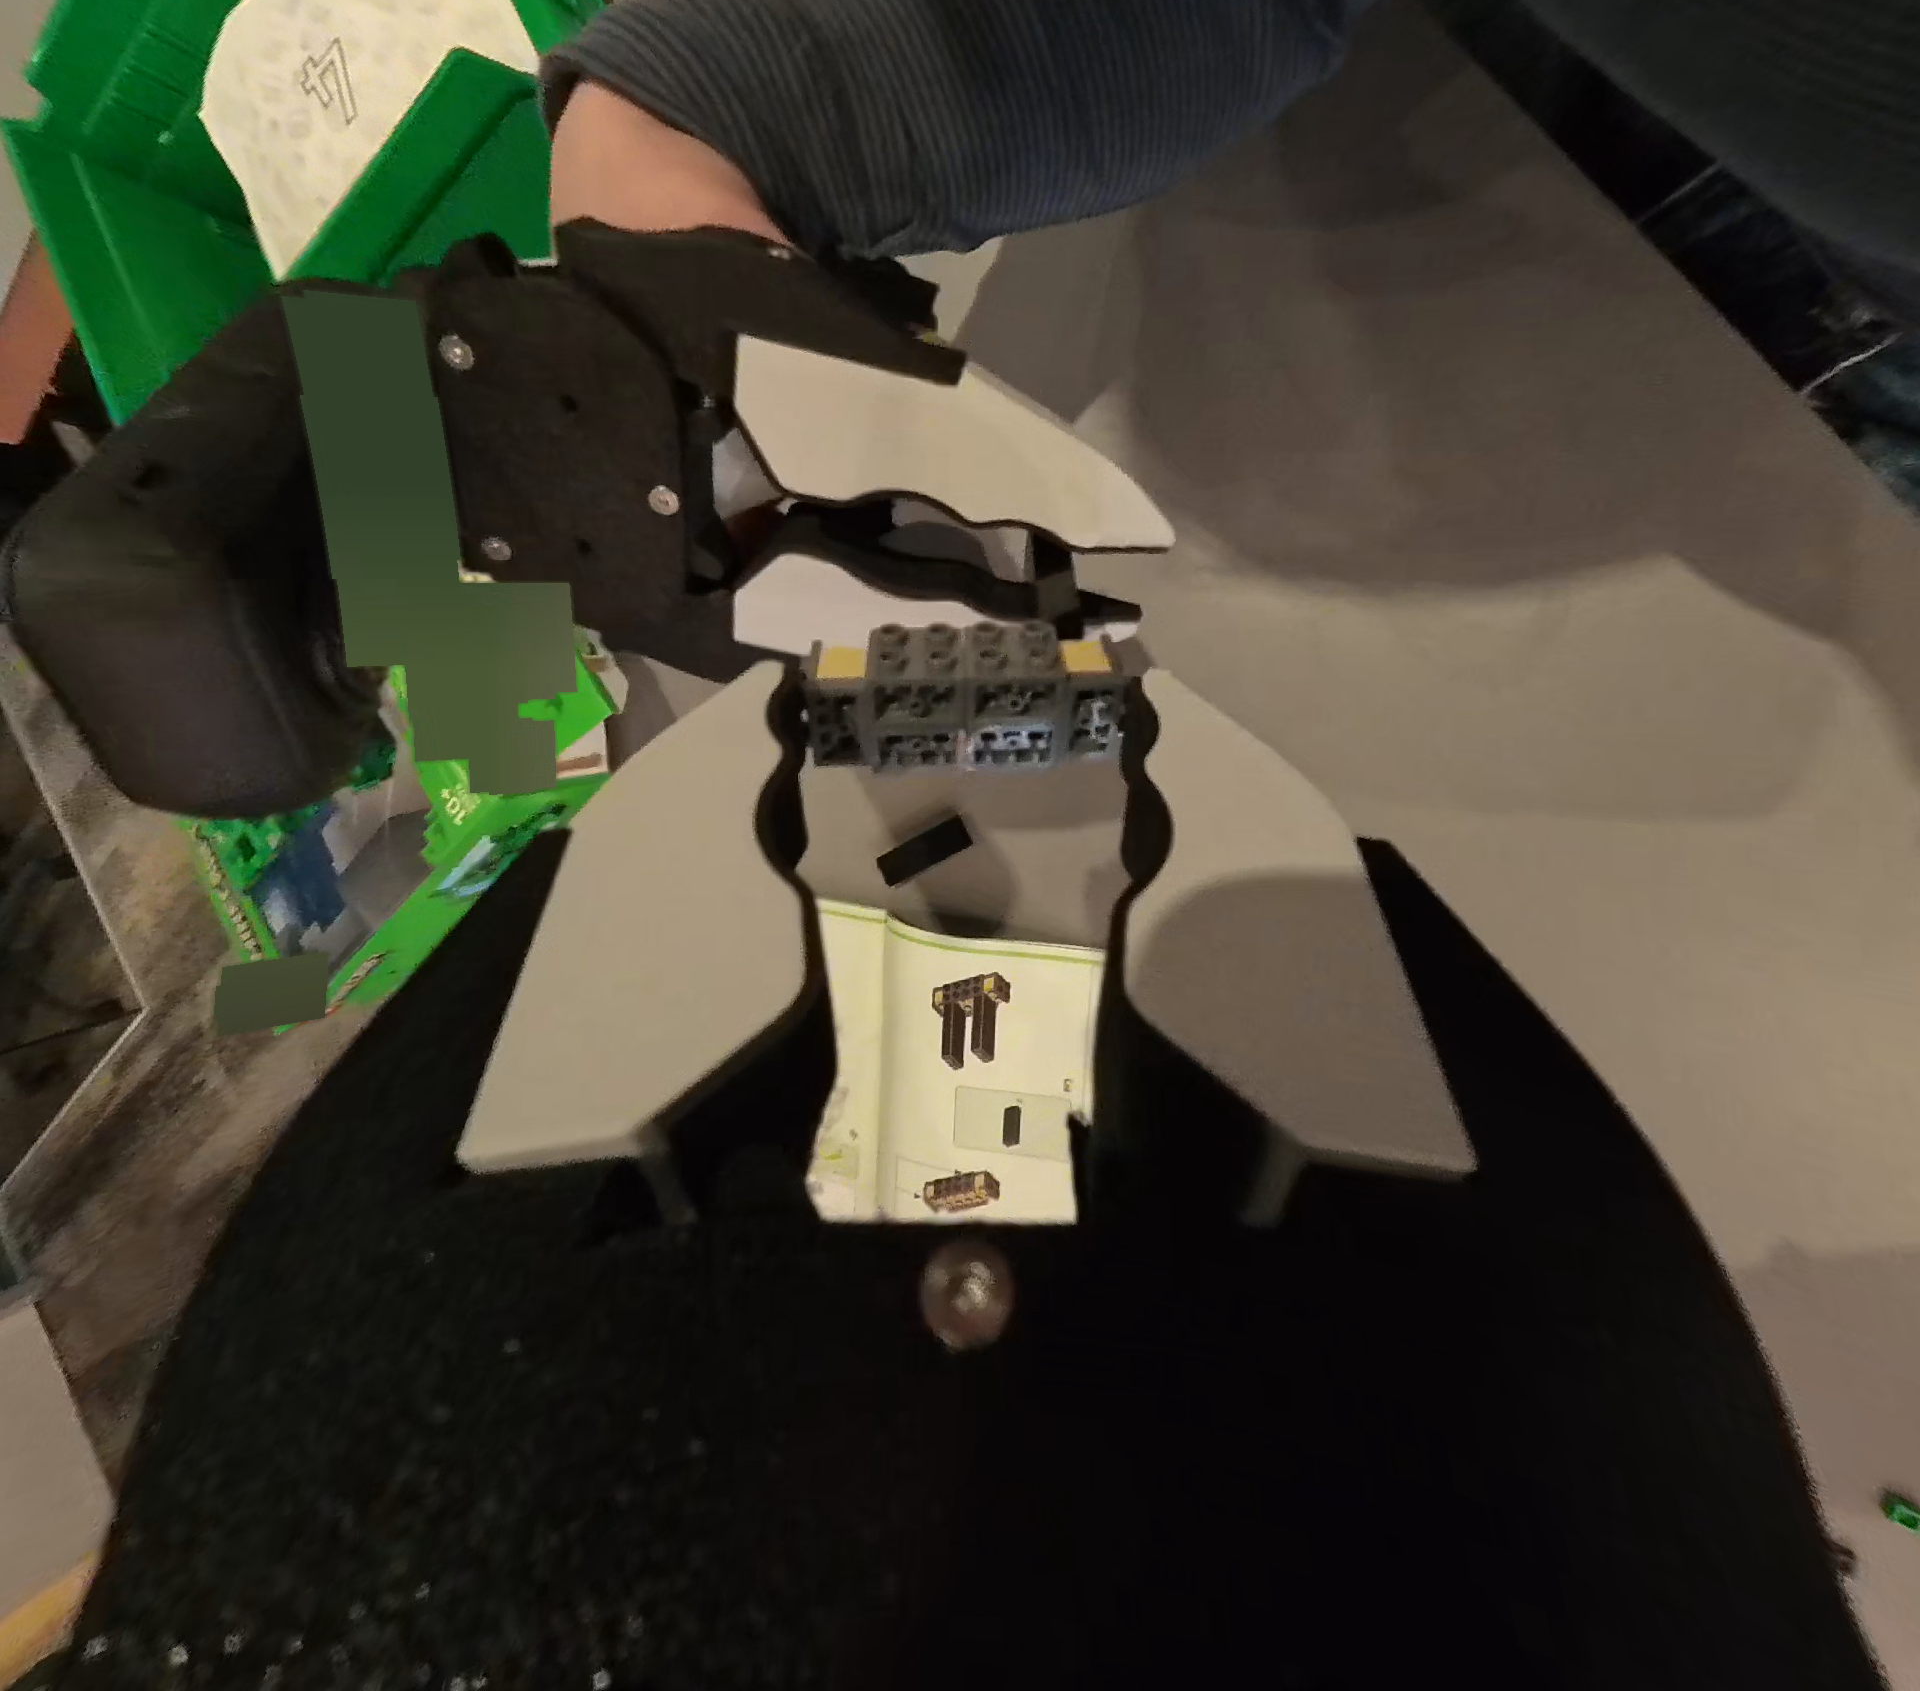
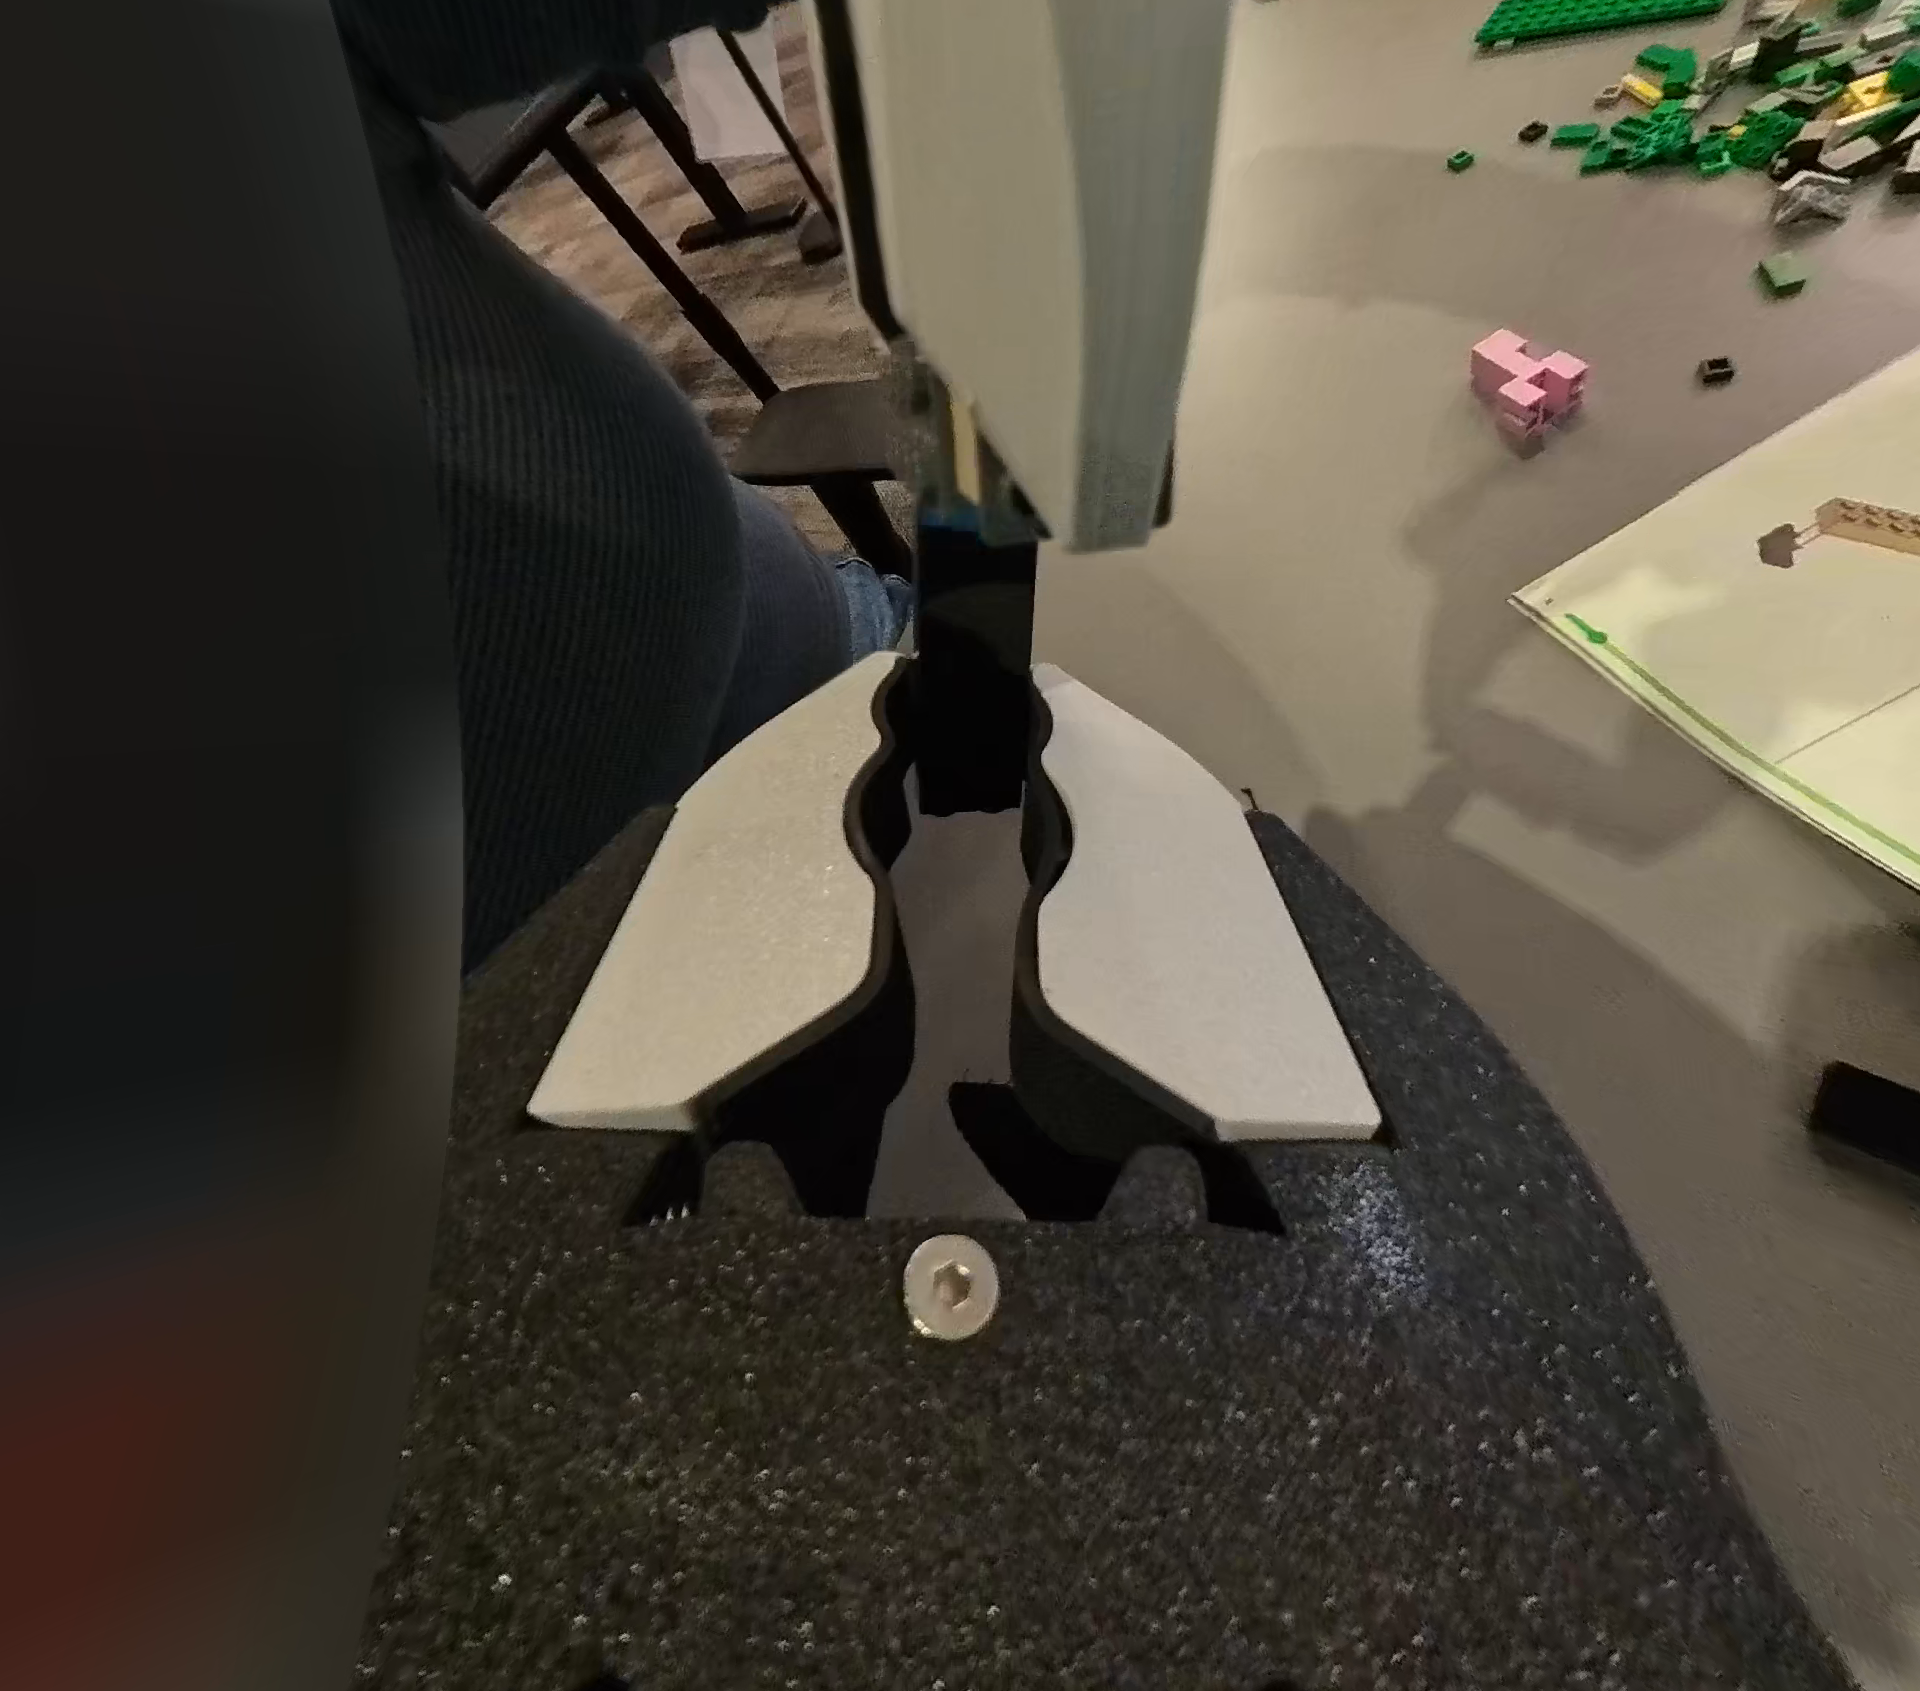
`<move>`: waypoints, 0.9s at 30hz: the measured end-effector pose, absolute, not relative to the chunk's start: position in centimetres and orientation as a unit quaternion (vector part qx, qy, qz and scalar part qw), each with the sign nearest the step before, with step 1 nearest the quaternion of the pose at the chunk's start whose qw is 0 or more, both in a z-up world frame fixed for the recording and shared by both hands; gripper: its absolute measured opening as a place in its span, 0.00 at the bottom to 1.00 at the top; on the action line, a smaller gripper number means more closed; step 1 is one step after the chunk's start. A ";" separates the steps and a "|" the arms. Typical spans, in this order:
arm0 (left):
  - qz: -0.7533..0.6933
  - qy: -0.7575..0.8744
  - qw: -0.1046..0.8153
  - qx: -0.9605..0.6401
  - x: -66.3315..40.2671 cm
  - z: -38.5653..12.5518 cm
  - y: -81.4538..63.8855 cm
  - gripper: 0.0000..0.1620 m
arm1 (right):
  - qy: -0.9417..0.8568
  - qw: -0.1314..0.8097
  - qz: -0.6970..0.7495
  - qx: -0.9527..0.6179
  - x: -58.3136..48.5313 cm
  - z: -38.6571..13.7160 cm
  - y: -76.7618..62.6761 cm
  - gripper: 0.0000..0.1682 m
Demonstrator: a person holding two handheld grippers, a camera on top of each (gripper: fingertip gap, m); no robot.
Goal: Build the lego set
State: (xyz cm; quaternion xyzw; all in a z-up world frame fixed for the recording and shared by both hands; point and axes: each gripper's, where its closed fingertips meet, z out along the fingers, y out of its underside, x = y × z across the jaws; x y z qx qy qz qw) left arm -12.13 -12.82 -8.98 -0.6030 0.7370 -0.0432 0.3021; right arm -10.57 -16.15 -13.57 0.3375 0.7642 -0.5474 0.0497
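My left gripper (image 1: 966,711) is shut on a dark grey brick assembly (image 1: 966,696) with tan ends and holds it above the table. My right gripper (image 2: 968,685) is shut on a tall black brick (image 2: 971,685). In the left wrist view the right gripper (image 1: 1101,576) comes in from the left, and the black brick's end (image 1: 1055,592) sits at the top right of the assembly. In the right wrist view a grey finger (image 2: 1039,135) of the left gripper hides most of the assembly.
A black brick (image 1: 925,849) and the open instruction booklet (image 1: 977,1070) lie on the grey table below. A green bin (image 1: 208,83) and the set's box (image 1: 343,862) stand left. Loose bricks (image 2: 1766,83), a pink figure (image 2: 1527,389) and another black brick (image 2: 1870,1111) lie right. Across from one pair of fingers to the other is roughly 6 cm. The pink figure (image 2: 1527,389) is about 25 cm from my right fingertips.
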 end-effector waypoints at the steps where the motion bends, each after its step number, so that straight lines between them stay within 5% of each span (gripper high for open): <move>1: -0.047 0.737 0.298 -0.605 -12.1 -9.0 -12.8 0.36 | 0.764 0.051 -0.547 0.338 -10.6 -13.6 -16.2 0.10; 27: -0.151 0.702 0.328 -0.614 -11.1 -7.4 -13.3 0.37 | 0.751 0.029 -0.589 0.298 -9.6 -11.1 -16.5 0.10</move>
